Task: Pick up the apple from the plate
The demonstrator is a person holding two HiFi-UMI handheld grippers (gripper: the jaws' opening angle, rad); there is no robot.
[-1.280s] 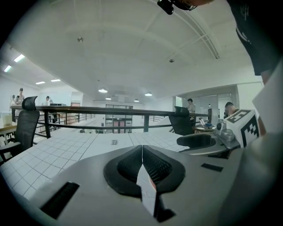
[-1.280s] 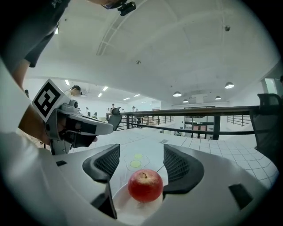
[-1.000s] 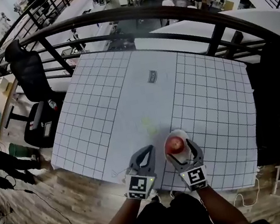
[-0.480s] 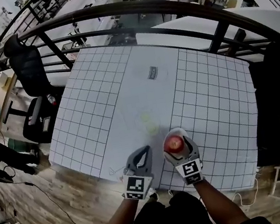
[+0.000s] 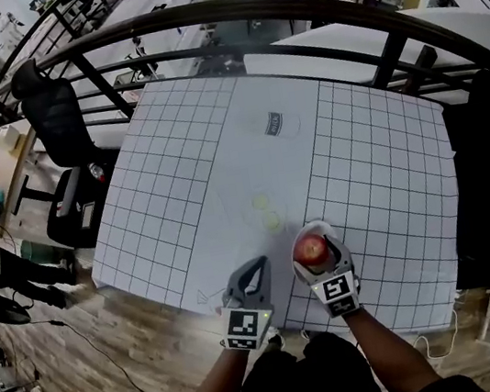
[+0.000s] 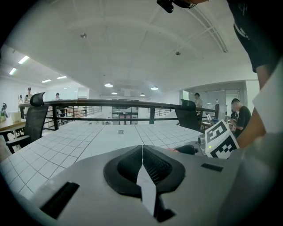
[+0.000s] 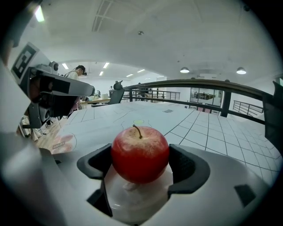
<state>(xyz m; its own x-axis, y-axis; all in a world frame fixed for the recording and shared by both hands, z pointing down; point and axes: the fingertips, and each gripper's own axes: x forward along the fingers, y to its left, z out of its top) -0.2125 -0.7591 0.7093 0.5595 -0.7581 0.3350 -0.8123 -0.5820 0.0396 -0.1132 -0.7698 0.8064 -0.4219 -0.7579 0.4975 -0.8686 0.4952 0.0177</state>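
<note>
A red apple (image 5: pixel 310 248) (image 7: pixel 139 153) stands upright on a small white plate (image 5: pixel 312 228) (image 7: pixel 132 201) near the front edge of the gridded table (image 5: pixel 221 166). My right gripper (image 5: pixel 315 251) (image 7: pixel 139 165) is open and low around it. Its jaws have just been opening, with the apple between them and the dark pads (image 7: pixel 189 165) close on either side. My left gripper (image 5: pixel 256 270) (image 6: pixel 142 149) is shut on nothing, just left of the plate and above the table's edge.
A black railing (image 5: pixel 225 19) curves round the far side of the table. An office chair (image 5: pixel 57 129) stands to the left on the wood floor (image 5: pixel 113 352). Two pale green marks (image 5: pixel 266 212) and a printed label (image 5: pixel 278 123) lie on the table.
My right gripper has sunk a little around the apple, which stays on the plate. The left gripper has hardly moved.
</note>
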